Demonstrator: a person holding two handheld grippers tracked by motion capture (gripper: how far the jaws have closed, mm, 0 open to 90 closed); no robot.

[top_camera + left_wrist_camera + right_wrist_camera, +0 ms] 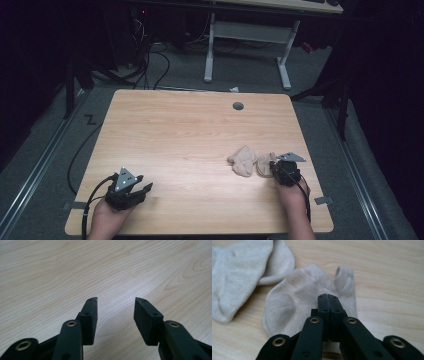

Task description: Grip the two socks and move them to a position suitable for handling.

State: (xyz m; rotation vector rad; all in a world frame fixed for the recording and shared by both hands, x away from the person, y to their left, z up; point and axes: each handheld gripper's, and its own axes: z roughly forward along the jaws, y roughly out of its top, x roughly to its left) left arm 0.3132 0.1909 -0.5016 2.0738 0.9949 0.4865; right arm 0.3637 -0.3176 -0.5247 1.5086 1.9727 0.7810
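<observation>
Two beige ankle socks lie at the right of the wooden table (190, 130). The nearer sock (263, 165) (297, 295) sits under my right gripper (273, 164) (328, 295), whose jaws are pressed together on a pinch of its puckered fabric. The other sock (243, 160) (234, 272) lies just left of it, with the two edges touching. My left gripper (145, 185) (115, 301) rests low over bare wood near the front left corner. Its jaws stand apart with nothing between them.
A round grey cable hole (238, 106) is set near the table's far edge. Beyond the table a white desk frame (247, 45) stands on grey carpet with cables (150, 65) around it. The right front edge of the table lies close behind my right hand.
</observation>
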